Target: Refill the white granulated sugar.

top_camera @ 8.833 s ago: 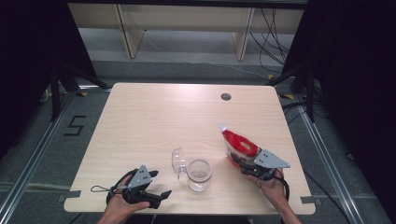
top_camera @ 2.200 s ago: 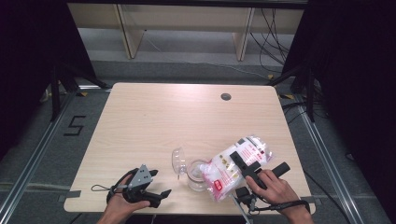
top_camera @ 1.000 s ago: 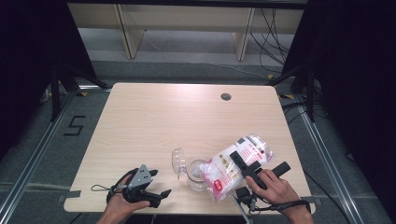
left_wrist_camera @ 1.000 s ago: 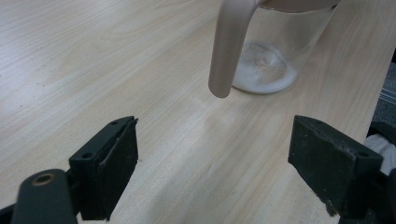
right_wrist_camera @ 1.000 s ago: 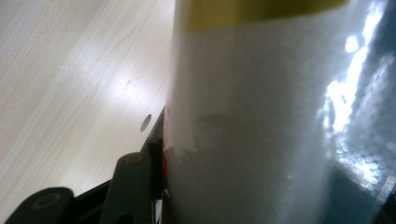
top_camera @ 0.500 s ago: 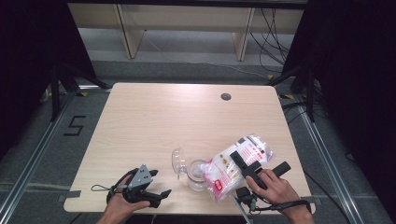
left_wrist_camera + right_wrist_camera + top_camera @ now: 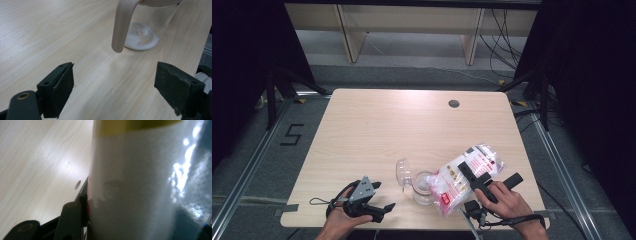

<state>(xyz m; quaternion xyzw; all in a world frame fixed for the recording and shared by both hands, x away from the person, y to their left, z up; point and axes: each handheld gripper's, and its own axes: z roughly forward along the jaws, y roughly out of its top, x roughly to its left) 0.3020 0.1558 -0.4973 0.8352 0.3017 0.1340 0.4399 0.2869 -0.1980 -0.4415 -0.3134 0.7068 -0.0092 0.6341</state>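
Right now my right gripper is clamped on a clear plastic bag of white powder, its jaws pressing the bag's sides, with the bag tipped so its lower end leans over the mouth of the glass jar. The jar stands upright near the front edge of the wooden table, and in the left gripper view a shallow layer of white powder lies on its bottom. The jar's clear lid hangs open on the side away from the bag. In the right gripper view the bag sits right up against the lens, pale and glossy. My left gripper rests low on the table, apart from the jar, its 2 jaws spread wide with nothing between them.
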